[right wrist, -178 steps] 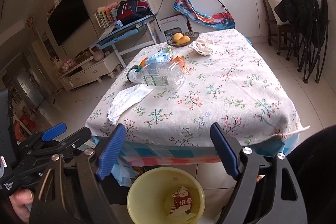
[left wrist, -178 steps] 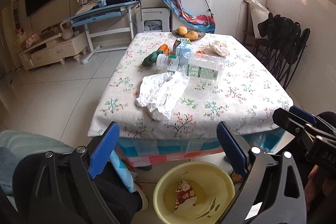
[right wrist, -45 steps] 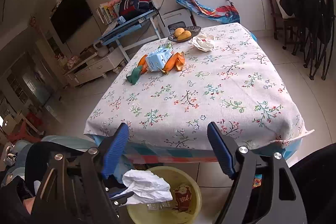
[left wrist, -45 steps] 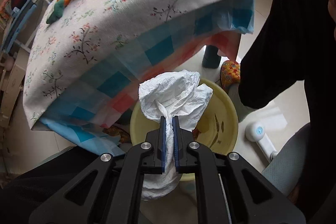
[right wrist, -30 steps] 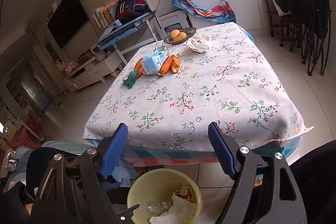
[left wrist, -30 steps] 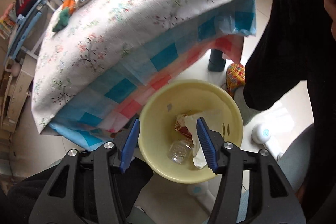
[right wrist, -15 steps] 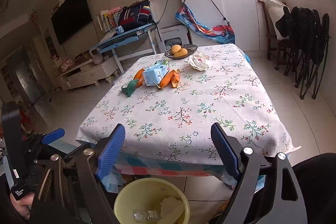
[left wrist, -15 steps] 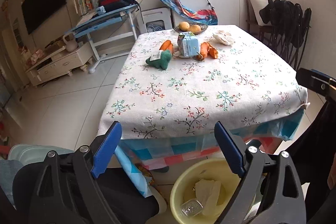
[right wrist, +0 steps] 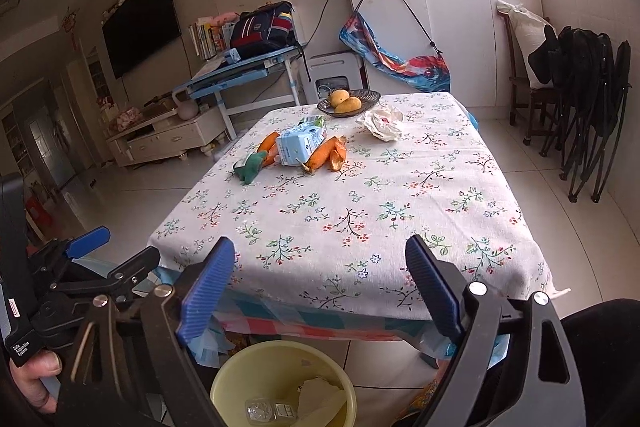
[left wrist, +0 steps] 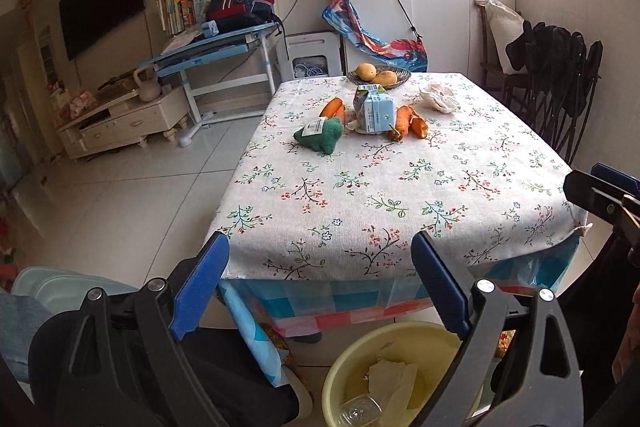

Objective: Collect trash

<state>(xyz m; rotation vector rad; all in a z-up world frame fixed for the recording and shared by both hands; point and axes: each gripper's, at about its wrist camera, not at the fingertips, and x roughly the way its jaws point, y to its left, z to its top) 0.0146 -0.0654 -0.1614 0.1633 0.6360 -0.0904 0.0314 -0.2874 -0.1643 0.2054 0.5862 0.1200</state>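
Observation:
A yellow bin [left wrist: 348, 363] stands on the floor before the table and holds the white rag [left wrist: 390, 381] and a clear bottle [left wrist: 360, 407]; it also shows in the right wrist view [right wrist: 256, 367]. On the floral tablecloth [left wrist: 380, 183] lie a blue carton [left wrist: 374, 111], carrots [left wrist: 408, 121], a green plush [left wrist: 322, 135] and a crumpled white wrapper [left wrist: 438, 99]. My left gripper [left wrist: 320, 291] is open and empty above the bin. My right gripper [right wrist: 320, 279] is open and empty too.
A dish of mangoes [left wrist: 378, 75] sits at the table's far edge. Folded black chairs [left wrist: 560, 99] stand at the right. A blue desk with a backpack [left wrist: 224, 39] and a low TV cabinet [left wrist: 120, 119] stand at the left. White cupboards [left wrist: 420, 11] line the back wall.
My left gripper opened and dropped the white rag into the bin, then lifted and turned to face the table. The big bottle has gone from the table into the bin.

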